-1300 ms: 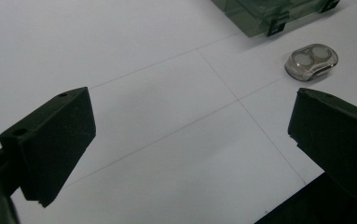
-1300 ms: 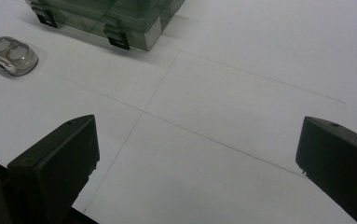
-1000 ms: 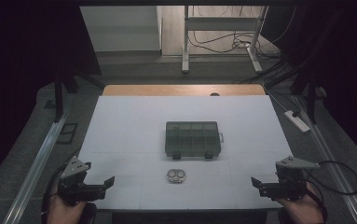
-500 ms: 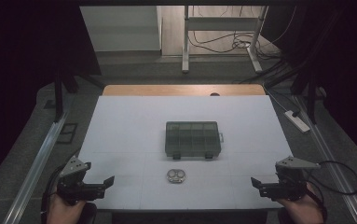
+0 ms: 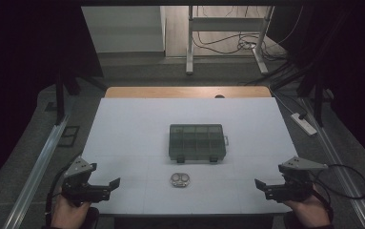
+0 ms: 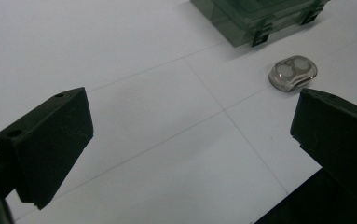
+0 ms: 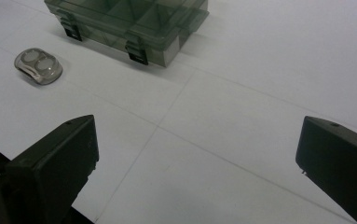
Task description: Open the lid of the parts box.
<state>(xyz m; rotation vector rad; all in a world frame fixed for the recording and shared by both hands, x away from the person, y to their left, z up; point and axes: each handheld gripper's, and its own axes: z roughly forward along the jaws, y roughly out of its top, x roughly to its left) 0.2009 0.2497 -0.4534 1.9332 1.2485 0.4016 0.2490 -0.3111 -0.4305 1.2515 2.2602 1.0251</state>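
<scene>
Both pairs of jaws stand wide apart with nothing between them but bare white table. Held low at the near left corner, the left gripper points inward across the sheet; the right gripper mirrors it at the near right corner, each in a hand at the table's front edge. Between them, well apart from both, lies a small clear case with two round pads inside, flat on the table. Just beyond it, near but not touching, sits a smoky compartment box, lid closed, its two dark latches facing the case
</scene>
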